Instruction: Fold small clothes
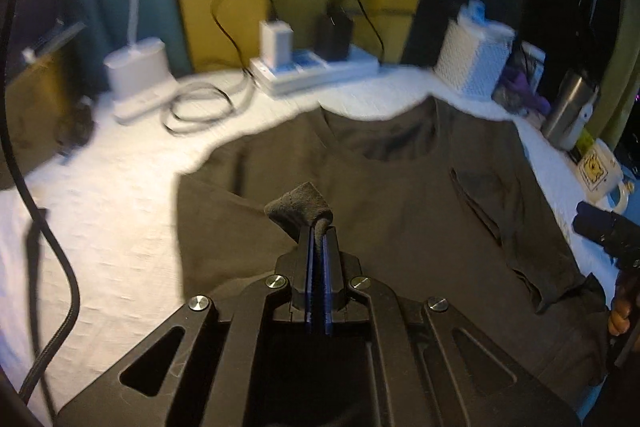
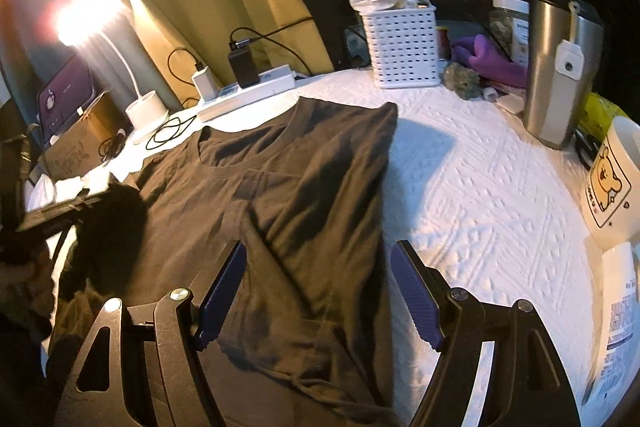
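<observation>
The left gripper (image 1: 319, 227) has its two blue-padded jaws pressed together on a bunched fold of the dark T-shirt (image 1: 400, 195), with a small tuft of the cloth sticking up above the fingertips. In the right wrist view that same gripper (image 2: 86, 201) shows only at the left edge, dark and blurred, over the shirt's left side.

The right gripper (image 2: 316, 291) stands wide open with nothing clamped; its blue pads (image 2: 416, 297) sit on either side of the shirt's near right edge, the cloth lying between them without being pressed. Its tip (image 1: 592, 223) also shows at the right edge of the left wrist view, with part of a hand (image 1: 619, 315) below it.

The T-shirt (image 2: 288, 211) lies spread on a white quilted cover (image 2: 480, 195), collar toward the far side, its right side folded in over the body.

Around it, along the far edge of the cover, are a white power strip (image 2: 246, 95) with chargers plugged in, a white lamp base (image 2: 146, 111) under a bright light, and a white perforated basket (image 2: 402, 47). Further right stand a steel tumbler (image 2: 558, 67), a purple cloth (image 2: 492, 57), and a white mug (image 2: 614, 179) with a cartoon bear.
</observation>
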`<state>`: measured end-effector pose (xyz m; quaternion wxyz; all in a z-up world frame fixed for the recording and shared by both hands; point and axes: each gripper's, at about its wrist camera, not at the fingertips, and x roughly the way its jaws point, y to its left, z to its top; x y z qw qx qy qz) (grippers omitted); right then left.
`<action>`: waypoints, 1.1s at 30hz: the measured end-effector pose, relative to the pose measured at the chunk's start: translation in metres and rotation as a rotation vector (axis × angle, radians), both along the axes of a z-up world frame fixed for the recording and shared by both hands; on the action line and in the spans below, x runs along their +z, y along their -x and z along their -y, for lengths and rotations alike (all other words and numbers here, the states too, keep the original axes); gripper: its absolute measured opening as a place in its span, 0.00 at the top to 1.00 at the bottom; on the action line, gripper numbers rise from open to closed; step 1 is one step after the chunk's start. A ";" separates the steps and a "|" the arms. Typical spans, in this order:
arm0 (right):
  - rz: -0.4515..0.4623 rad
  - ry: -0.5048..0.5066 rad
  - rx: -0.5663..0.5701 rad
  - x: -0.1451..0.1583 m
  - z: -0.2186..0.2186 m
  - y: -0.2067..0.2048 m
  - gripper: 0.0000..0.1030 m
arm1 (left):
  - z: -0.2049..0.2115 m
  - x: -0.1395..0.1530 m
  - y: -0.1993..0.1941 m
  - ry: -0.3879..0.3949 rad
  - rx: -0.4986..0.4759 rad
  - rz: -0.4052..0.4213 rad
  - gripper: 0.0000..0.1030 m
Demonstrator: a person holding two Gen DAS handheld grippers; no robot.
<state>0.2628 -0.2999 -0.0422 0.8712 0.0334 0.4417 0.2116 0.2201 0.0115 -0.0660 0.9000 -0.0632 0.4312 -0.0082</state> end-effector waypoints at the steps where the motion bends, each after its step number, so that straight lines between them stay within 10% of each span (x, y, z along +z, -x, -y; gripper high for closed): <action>1: -0.002 -0.003 -0.002 -0.001 0.002 0.000 0.25 | 0.004 -0.008 -0.004 0.014 -0.004 -0.035 0.97; 5: -0.009 -0.010 -0.011 -0.005 0.010 0.000 0.25 | 0.012 -0.016 -0.004 0.067 -0.019 -0.087 0.89; 9: -0.020 -0.013 -0.017 -0.010 0.015 0.000 0.25 | 0.005 0.000 0.019 0.144 -0.042 -0.063 0.49; 20: -0.027 -0.002 -0.005 -0.015 0.007 0.000 0.25 | -0.066 0.004 0.054 0.118 0.112 -0.040 0.48; 33: -0.043 0.034 -0.012 -0.016 -0.001 0.008 0.25 | -0.047 -0.013 0.067 0.233 -0.057 -0.087 0.48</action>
